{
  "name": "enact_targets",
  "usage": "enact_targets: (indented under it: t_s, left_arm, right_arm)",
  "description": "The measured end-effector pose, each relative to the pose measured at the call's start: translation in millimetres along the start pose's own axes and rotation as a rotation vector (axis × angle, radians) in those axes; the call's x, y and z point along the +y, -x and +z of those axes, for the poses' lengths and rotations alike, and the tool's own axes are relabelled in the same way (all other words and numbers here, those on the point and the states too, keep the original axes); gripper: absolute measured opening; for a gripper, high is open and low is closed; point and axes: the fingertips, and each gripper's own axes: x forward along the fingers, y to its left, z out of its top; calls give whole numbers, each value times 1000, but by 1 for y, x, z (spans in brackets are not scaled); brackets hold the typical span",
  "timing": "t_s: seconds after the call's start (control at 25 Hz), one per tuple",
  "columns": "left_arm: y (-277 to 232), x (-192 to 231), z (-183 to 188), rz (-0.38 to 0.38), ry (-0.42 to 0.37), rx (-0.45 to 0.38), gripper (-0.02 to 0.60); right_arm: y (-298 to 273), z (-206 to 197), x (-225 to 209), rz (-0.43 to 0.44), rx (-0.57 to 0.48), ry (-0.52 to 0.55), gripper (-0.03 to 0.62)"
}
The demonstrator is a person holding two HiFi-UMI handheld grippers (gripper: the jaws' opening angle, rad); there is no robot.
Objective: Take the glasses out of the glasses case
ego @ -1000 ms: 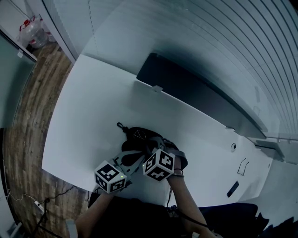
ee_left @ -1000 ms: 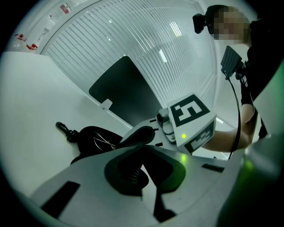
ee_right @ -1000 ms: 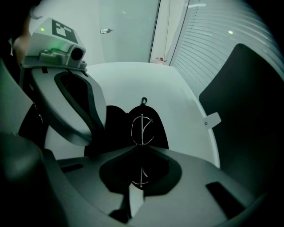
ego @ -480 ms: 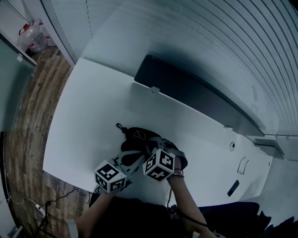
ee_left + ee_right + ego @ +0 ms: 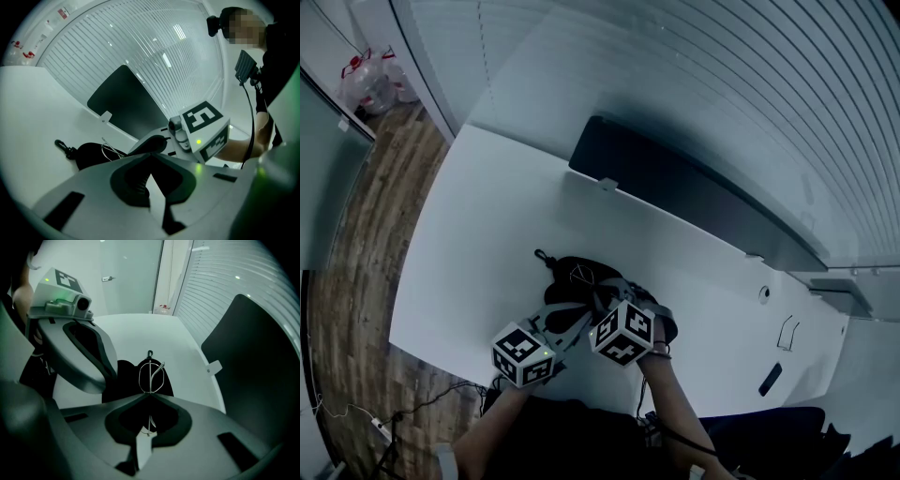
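A black soft glasses case lies on the white table, close to its near edge. Thin wire-framed glasses stick up out of the case. My right gripper points steeply down and is shut on the wire frame. My left gripper comes in nearly level from the left, its tips together at the case's edge. In the head view both grippers, left and right, crowd over the case and hide most of it.
A long dark panel stands along the table's back edge before a ribbed wall. A clip hangs off the case's far end. A small dark object lies at the right. Wooden floor runs along the left.
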Motion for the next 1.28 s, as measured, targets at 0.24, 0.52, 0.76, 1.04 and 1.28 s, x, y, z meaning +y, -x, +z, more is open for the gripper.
enact_targets:
  t_s: [0.24, 0.52, 0.76, 1.04, 1.28]
  left_arm:
    - [1, -7, 2, -10, -23, -1, 3]
    - [5, -16, 6, -14, -54, -1, 3]
    - [10, -24, 12, -14, -76, -16, 3]
    - [10, -36, 12, -23, -102, -26, 3]
    - [17, -43, 18, -19, -137, -46, 3]
  right_arm:
    - [12, 0, 1, -13, -23, -33, 17]
    - [25, 4, 3, -25, -71, -90, 18]
    - [39, 10, 5, -54, -114, -116, 17]
    - [55, 15, 7, -47, -214, -225, 17]
    - [68, 13, 11, -78, -261, -261, 18]
